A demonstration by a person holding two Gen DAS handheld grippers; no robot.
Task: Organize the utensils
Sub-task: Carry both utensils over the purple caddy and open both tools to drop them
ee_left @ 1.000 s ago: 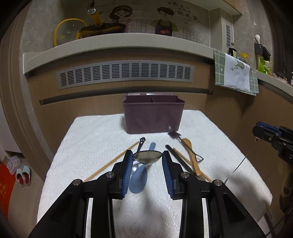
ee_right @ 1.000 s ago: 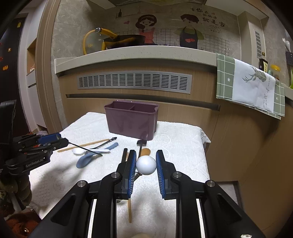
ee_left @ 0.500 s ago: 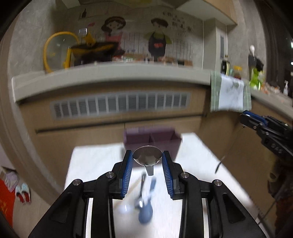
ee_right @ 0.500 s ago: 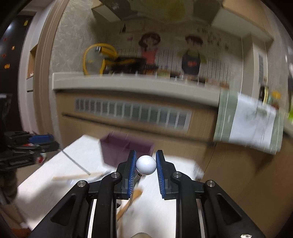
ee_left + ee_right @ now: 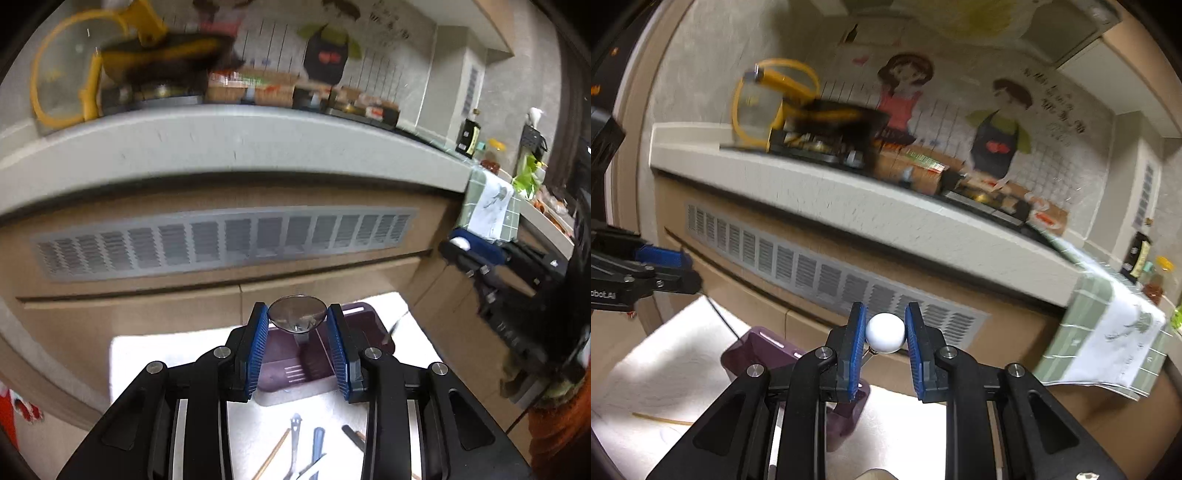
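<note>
While both sets of fingers hold spoons, the left gripper (image 5: 297, 325) clamps a metal spoon (image 5: 297, 319) directly above the purple bin (image 5: 295, 365) (handle hanging downward); the right gripper (image 5: 885, 334) grips a white spoon (image 5: 885, 332) beside it.

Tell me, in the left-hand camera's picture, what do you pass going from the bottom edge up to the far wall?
Utensils lying on the white cloth → purple bin → metal spoon gripped in the left gripper → grey vent grille → pale counter ledge → yellow-rimmed lid.
</note>
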